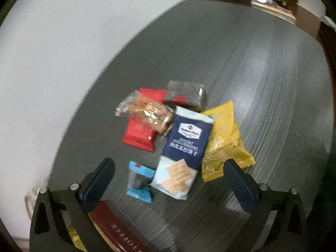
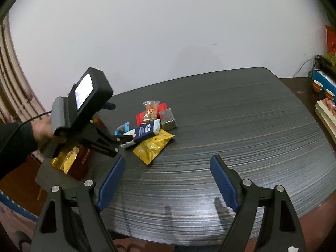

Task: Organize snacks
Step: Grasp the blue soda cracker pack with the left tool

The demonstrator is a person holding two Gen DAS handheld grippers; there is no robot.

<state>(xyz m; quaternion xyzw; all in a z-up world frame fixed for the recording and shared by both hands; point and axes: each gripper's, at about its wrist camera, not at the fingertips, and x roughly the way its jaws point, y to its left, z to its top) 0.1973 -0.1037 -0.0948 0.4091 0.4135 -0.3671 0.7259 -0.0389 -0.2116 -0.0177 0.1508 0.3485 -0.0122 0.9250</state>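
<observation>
Fingers (image 1: 236,178) apart – six snack packets (image 1: 184,145)

A dark grey table (image 1: 241,67) with fine pale wood-grain streaks stands against a plain white wall (image 2: 168,25). On it lie a solid red packet (image 1: 139,133), a clear wrapper showing orange-brown snacks (image 1: 147,113), a grey speckled packet with a small red label (image 1: 184,95), a navy cracker packet (image 1: 182,147) with pale blue ends, white lettering and pictured tan crackers, a mustard-yellow bag (image 1: 224,138), and a bright blue packet with a dark window (image 1: 139,181). A dark red box (image 1: 117,226) carries pale lettering beside a shiny gold bag (image 2: 65,159). Both black grippers have blue finger pads (image 2: 222,180)
</observation>
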